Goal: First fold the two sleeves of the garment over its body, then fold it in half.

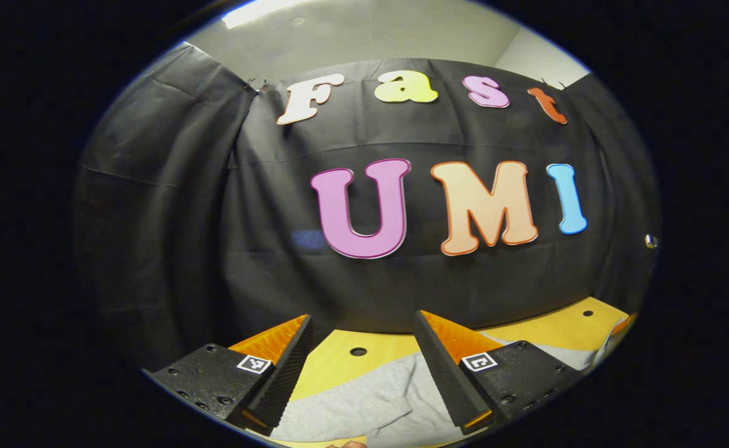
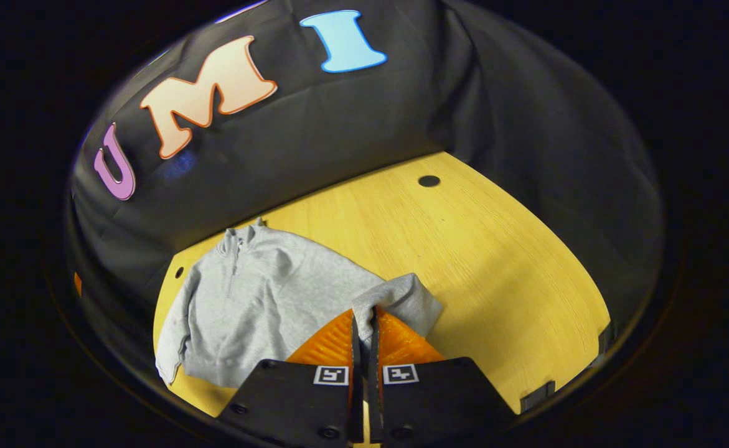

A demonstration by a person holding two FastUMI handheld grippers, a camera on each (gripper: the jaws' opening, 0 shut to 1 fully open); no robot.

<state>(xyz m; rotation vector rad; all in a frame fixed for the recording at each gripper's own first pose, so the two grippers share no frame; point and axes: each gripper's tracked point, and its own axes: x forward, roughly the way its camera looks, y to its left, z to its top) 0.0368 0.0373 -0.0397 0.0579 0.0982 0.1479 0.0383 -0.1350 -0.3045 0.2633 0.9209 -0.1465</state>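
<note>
A light grey zip-neck sweatshirt (image 2: 258,298) lies flat on the yellow wooden table (image 2: 495,261), collar toward the black wall. My right gripper (image 2: 363,314) is shut on the cuff end of one grey sleeve (image 2: 401,298), holding it bunched just off the body's edge. The other sleeve lies along the garment's far side. In the left gripper view, my left gripper (image 1: 364,326) stands open above grey cloth (image 1: 364,404) with nothing between its fingers, pointing at the wall.
The black cloth wall (image 2: 314,124) closes the table's back and sides. Small dark holes (image 2: 428,181) mark the tabletop. Bare wood spreads to the right of the garment. A fingertip (image 1: 345,444) peeks in at the bottom of the left gripper view.
</note>
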